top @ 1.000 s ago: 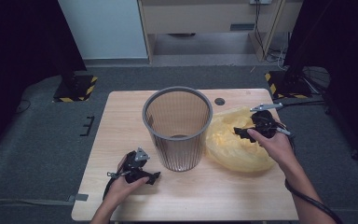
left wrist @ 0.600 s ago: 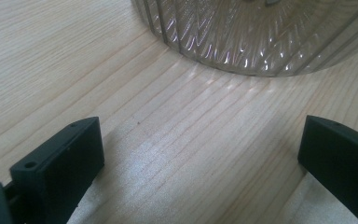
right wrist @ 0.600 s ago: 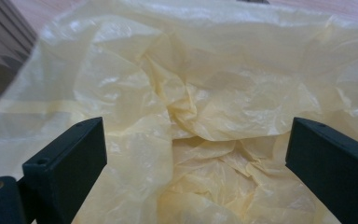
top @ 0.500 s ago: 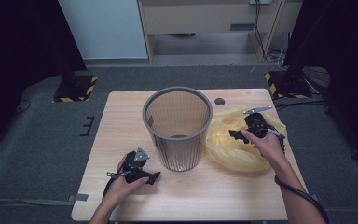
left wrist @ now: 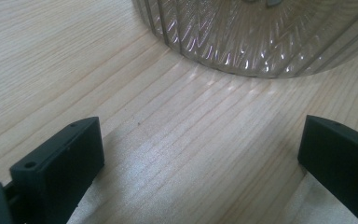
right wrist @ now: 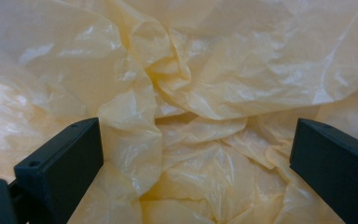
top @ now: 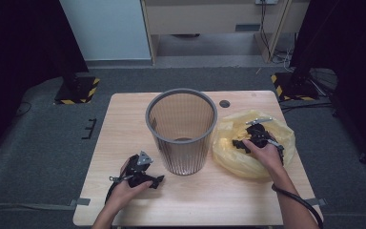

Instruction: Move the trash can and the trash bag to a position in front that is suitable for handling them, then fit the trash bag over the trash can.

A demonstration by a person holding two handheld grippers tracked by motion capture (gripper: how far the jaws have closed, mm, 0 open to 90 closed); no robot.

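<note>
A: quick pass. Wooden table [top: 219, 200], grey ribbed wastebasket [top: 181, 131] upright near centre, open top, see-thru walls

B: bag?

A: yellow plastic bag [top: 252, 143], crumpled, lies on table just right of the basket, looks touching its side but can't confirm contact

B: R tool?

A: right gripper [top: 259, 135] sits on top of the bag in high view, person's right hand [top: 263, 151] behind it, cable trailing back along the forearm. In right gripper view jaws stand wide apart w/ wrinkled bag film [right wrist: 186, 102] between and all around them; a fold sits against the inner face of the left-side jaw, nothing pinched

B: L tool?

A: left gripper [top: 140, 172] low on the table, front-left of the basket, held in the left hand [top: 124, 188], grey plate on top. Left gripper view: jaws wide, bare wood grain [left wrist: 182, 154] between them, holding nothing. Basket's lower wall [left wrist: 261, 37] across the top of that view, near the jaws but apart

B: other stuff?

A: small round dark hole or grommet [top: 225, 103] in tabletop behind the basket; grey carpet floor [top: 38, 157]; yellow-black striped bases [top: 78, 90] on floor both sides at the back
</note>
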